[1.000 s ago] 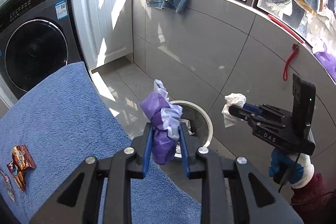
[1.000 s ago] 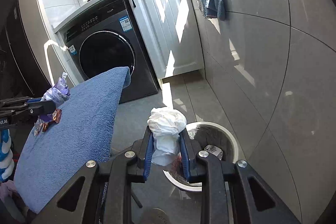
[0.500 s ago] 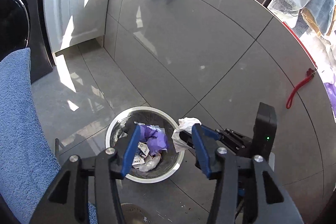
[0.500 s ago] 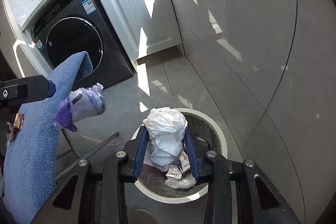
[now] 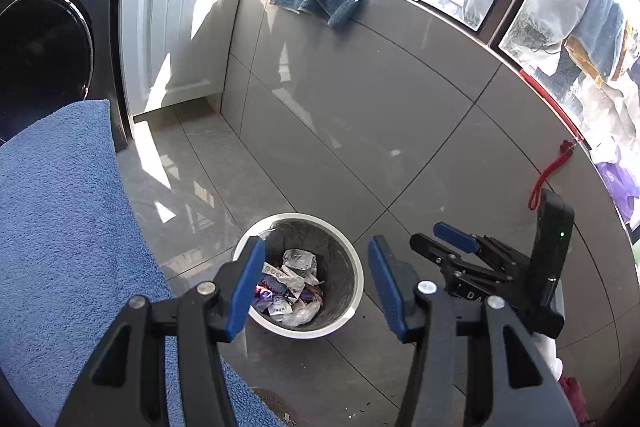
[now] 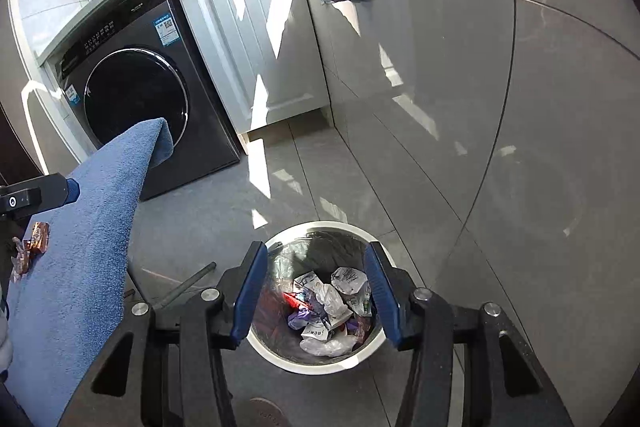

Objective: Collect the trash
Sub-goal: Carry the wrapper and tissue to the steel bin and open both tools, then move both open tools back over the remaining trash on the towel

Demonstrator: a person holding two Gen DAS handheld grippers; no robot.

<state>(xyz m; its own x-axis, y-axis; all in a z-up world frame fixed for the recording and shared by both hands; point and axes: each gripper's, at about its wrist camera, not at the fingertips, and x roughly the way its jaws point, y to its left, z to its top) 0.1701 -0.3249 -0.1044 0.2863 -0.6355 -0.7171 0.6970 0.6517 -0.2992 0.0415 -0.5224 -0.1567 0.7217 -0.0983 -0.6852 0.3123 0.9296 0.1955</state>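
A round white-rimmed trash bin (image 5: 298,215) (image 6: 324,223) stands on the grey floor tiles and holds crumpled white paper (image 5: 297,259) (image 6: 349,279) and a purple wrapper (image 5: 266,294) (image 6: 298,317). My left gripper (image 5: 316,247) hangs open above the bin with nothing between its blue pads. My right gripper (image 6: 314,249) is also over the bin; its jaws are opening and empty. In the left wrist view the right gripper (image 5: 440,241) sits just right of the bin. Brown candy wrappers (image 6: 36,235) lie on a blue towel (image 6: 80,267) (image 5: 60,227).
A dark washing machine (image 6: 132,99) (image 5: 40,47) and a white cabinet (image 6: 248,27) stand at the back. A grey tiled wall (image 5: 360,107) runs right behind the bin. A red cord (image 5: 548,175) hangs on it. A metal rod (image 6: 188,287) lies on the floor.
Both grippers came over the bin and opened. The purple wrapper left the left gripper first, then the white tissue left the right one. Both now lie in the bin.
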